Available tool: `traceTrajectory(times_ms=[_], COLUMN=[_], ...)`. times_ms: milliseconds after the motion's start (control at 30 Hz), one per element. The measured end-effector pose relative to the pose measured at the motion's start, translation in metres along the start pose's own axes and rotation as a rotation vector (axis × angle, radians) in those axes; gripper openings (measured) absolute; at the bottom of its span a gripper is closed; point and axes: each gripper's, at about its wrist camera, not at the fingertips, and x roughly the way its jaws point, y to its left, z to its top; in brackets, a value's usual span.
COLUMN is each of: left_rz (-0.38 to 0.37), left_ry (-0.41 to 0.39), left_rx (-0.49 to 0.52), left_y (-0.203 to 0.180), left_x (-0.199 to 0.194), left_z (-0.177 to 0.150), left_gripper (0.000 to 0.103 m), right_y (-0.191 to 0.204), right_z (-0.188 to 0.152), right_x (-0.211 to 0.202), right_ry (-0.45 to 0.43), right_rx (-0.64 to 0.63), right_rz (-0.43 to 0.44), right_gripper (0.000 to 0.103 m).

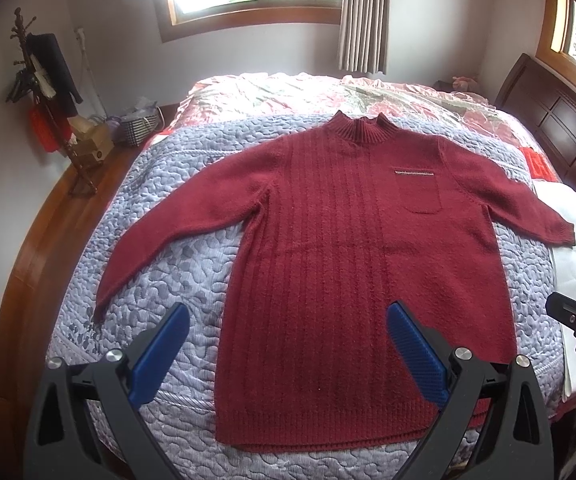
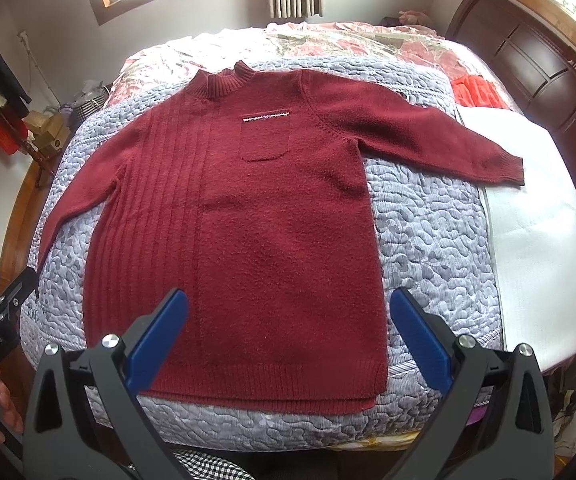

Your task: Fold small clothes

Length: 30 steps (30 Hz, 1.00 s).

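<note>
While both claws hang above the near edge of the bed (image 1: 28, 248) with nothing in them, the left gripper (image 1: 288, 344) stands spread wide over the sweater's hem at its left near corner, and the right gripper (image 2: 288, 336) stands equally wide over the right near corner. Sweater (image 2: 248, 220): dark red knit, flat, face up on the grey quilt (image 2: 428, 232), long axis running from hem at the near edge to collar (image 2: 224, 76) at the far side, sleeves out toward the left and right edges. Judged: each claw is nearest its own sleeve and side; fold not yet begun.
</note>
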Motion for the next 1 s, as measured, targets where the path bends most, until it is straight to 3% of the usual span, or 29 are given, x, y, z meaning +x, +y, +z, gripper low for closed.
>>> traceTrajectory(times_ms=[767, 900, 1000], left_rz=[0.018, 0.016, 0.007], left_ry=[0.023, 0.028, 0.002], left_rx=[-0.005, 0.01, 0.025], left_y=[-0.01, -0.029, -0.055], left_x=[0.012, 0.029, 0.042], left_z=[0.003, 0.017, 0.038], left_gripper=[0.099, 0.099, 0.099], right_y=[-0.018, -0.05, -0.096], right_z=[0.008, 0.024, 0.046], right_x=[0.013, 0.028, 0.042], right_ry=[0.012, 0.006, -0.025], right_rx=[0.004, 0.046, 0.088], right_rz=[0.017, 0.041, -0.015], right_gripper=[0.1, 0.1, 0.1])
